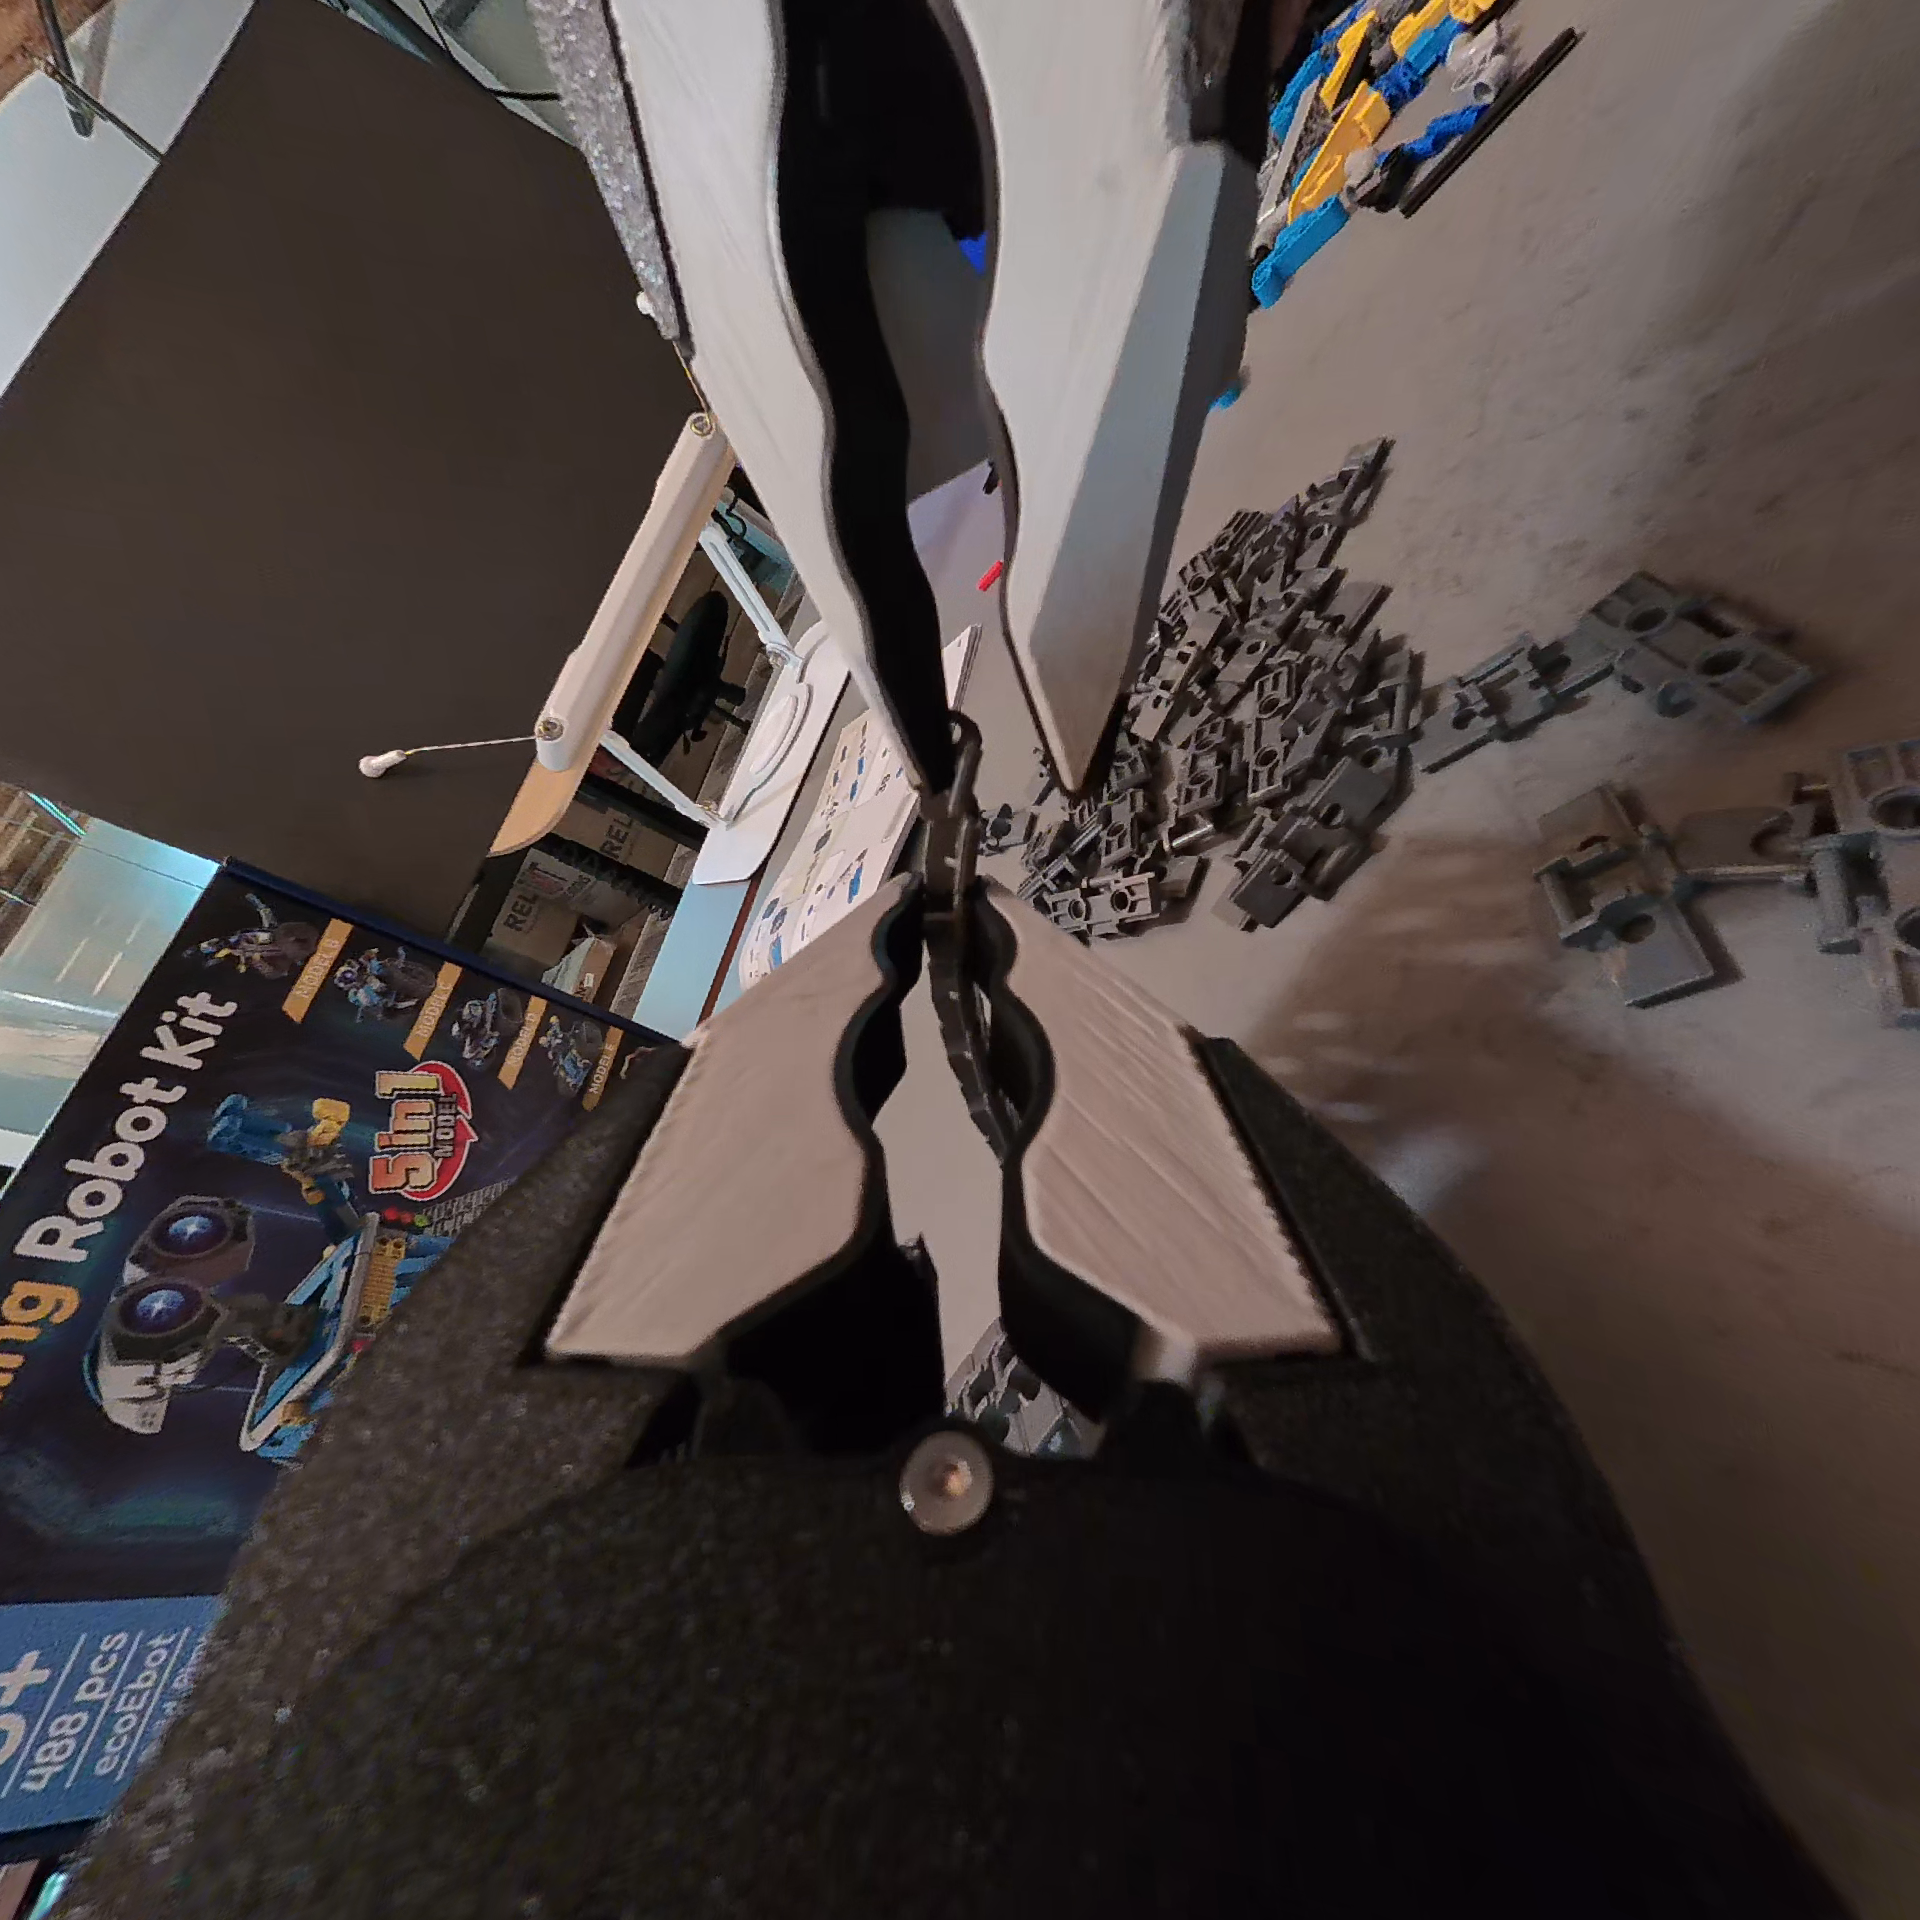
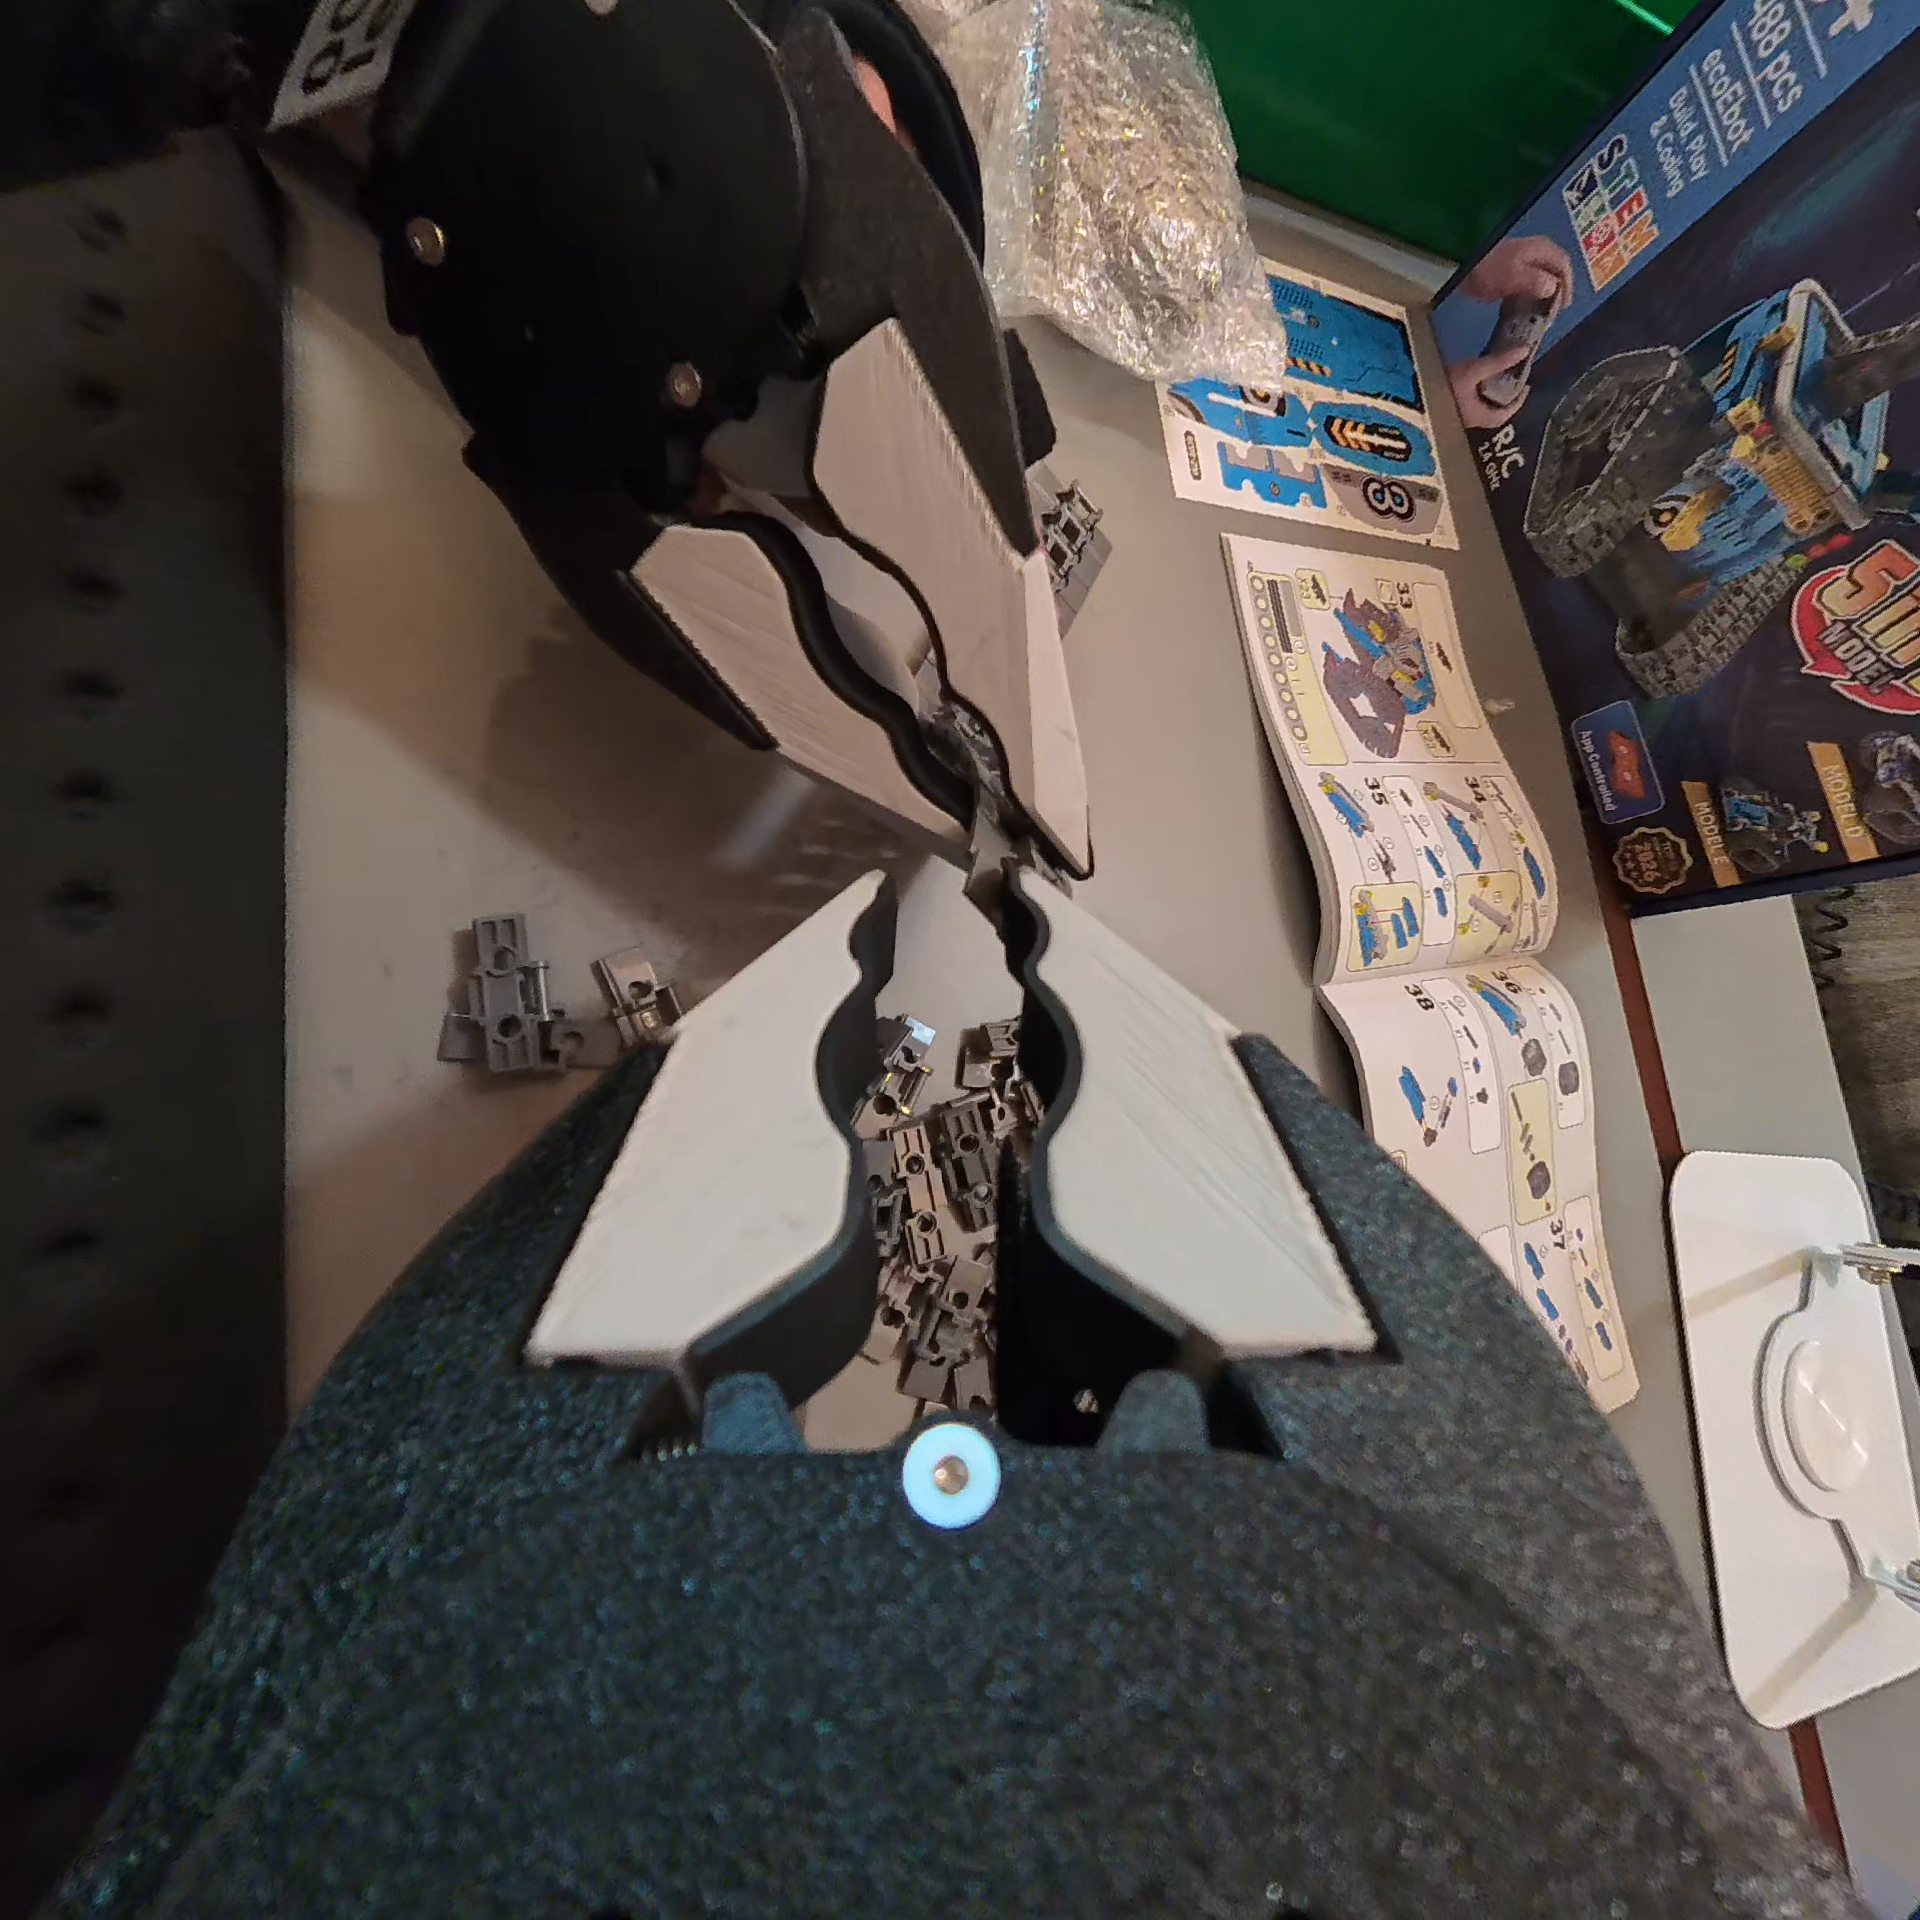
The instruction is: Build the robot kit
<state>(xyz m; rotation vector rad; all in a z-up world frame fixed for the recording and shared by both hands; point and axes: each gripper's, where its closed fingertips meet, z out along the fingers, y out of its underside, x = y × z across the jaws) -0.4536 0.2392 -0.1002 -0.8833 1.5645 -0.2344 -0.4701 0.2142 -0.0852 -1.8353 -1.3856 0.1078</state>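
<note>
My left gripper [image 1: 943,896] is shut on a short chain of dark grey track links [image 1: 961,966] and holds it above the table. My right gripper [image 2: 948,883] meets it tip to tip, and its fingers stand a narrow gap apart around the chain's end link [image 2: 983,864]. I cannot tell whether they clamp that link. The right gripper [image 1: 1003,764] comes in from the top of the left wrist view. The left gripper [image 2: 1003,831] comes in from the upper left of the right wrist view. A pile of loose grey links [image 1: 1247,727] [image 2: 940,1205] lies on the table under the grippers.
Joined grey links [image 1: 1652,655] [image 2: 509,1003] lie beside the pile. An open instruction booklet [image 2: 1434,935], a sticker sheet [image 2: 1309,416], bubble wrap [image 2: 1112,177] and the kit box [image 2: 1714,468] [image 1: 208,1195] stand nearby. A blue and yellow model [image 1: 1371,125] and a white lamp base [image 2: 1797,1455] are also there.
</note>
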